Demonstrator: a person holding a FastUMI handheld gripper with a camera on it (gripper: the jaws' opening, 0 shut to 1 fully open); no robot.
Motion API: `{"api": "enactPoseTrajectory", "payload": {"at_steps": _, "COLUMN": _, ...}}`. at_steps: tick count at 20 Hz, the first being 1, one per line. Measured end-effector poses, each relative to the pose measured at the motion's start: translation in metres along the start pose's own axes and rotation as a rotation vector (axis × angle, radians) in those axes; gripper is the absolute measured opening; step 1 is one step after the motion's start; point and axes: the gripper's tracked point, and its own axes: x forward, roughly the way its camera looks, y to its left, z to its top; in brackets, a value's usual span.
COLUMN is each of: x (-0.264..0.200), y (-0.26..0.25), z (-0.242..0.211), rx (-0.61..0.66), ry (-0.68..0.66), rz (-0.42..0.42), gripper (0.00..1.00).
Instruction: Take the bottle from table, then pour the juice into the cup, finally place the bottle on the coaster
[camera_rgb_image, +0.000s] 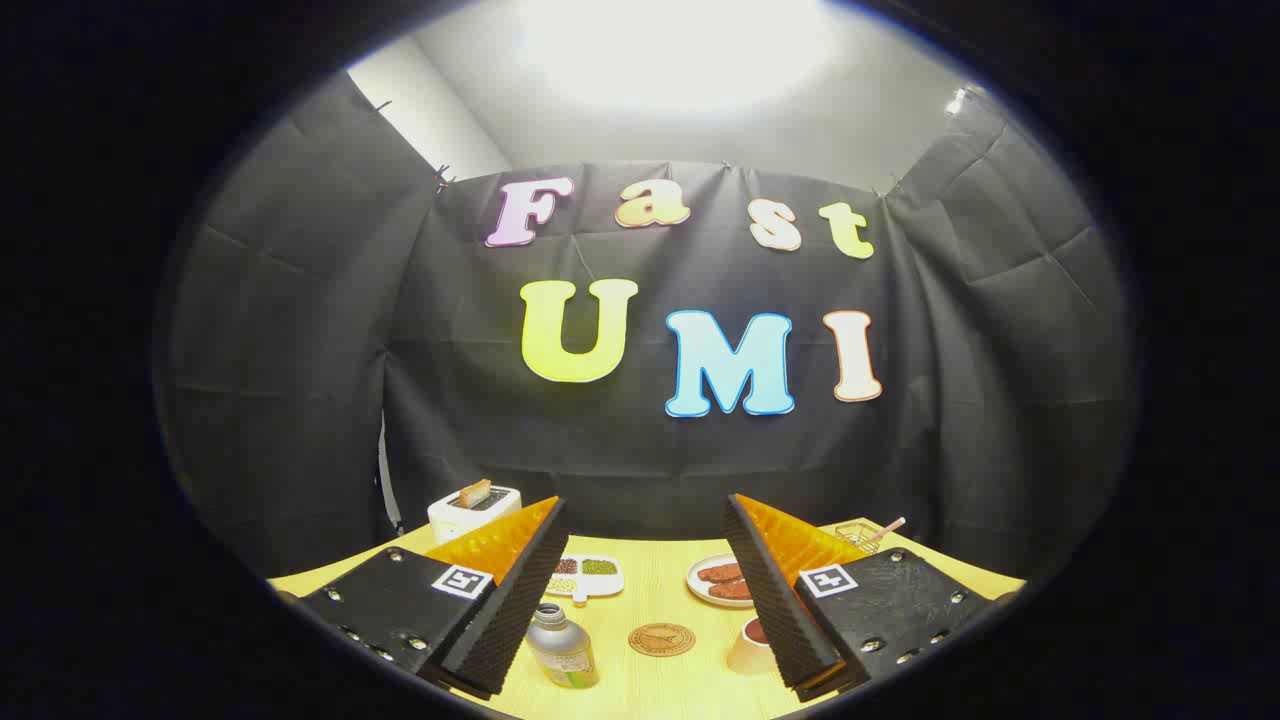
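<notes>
I've got the gripper (645, 590) spread wide, nothing btwn the fingers, not touching anything. Bottle (562, 648) stands upright on the wooden table (655, 690), just inside the left finger, cap end up. Coaster (661, 639) lies flat to its right, roughly centred btwn the fingers, apart from the bottle. Cup (752, 645) sits by the right finger, partly hidden behind it. Beyond: divided dish w/ beans (586, 575), plate w/ sausages (720, 581), toaster (473, 508) far left, small wire basket (862, 533) far right.
</notes>
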Motion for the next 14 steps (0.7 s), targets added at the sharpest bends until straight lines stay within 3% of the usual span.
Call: {"api": "enactPoseTrajectory", "payload": {"at_steps": 14, "x": -0.003, "y": 0.015, "z": -0.015, "rx": -0.012, "ry": 0.030, "rz": -0.007, "gripper": 0.96}}
